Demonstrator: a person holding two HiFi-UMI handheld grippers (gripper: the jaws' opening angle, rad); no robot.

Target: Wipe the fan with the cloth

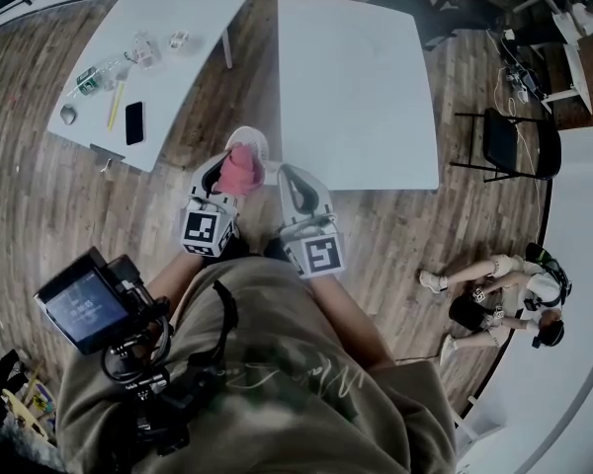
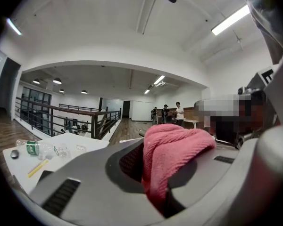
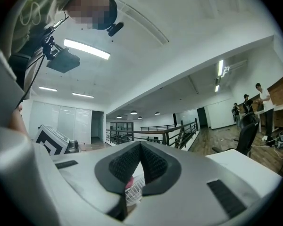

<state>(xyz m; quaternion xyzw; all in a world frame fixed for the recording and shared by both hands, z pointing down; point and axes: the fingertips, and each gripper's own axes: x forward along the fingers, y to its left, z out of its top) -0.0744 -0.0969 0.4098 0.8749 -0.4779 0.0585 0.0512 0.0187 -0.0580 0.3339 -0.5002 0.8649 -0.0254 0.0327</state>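
Observation:
A pink cloth (image 1: 239,171) is bunched between the jaws of my left gripper (image 1: 232,163), which is shut on it. In the left gripper view the cloth (image 2: 172,149) fills the gap of that gripper (image 2: 174,142) and hangs down over the jaws. Just beyond the cloth sits a small white round fan (image 1: 256,140), partly hidden by it. My right gripper (image 1: 291,173) is held beside the left, shut and holding nothing. Through the gap under the closed tips of the right gripper (image 3: 140,144), a bit of white fan grille (image 3: 136,190) shows.
A white table (image 1: 168,28) at the left carries a bottle (image 1: 91,79), a yellow pen (image 1: 114,107) and a phone (image 1: 134,122). A second white table (image 1: 356,87) stands ahead to the right. A black chair (image 1: 514,141) and a person sitting on the floor (image 1: 494,294) are at the right.

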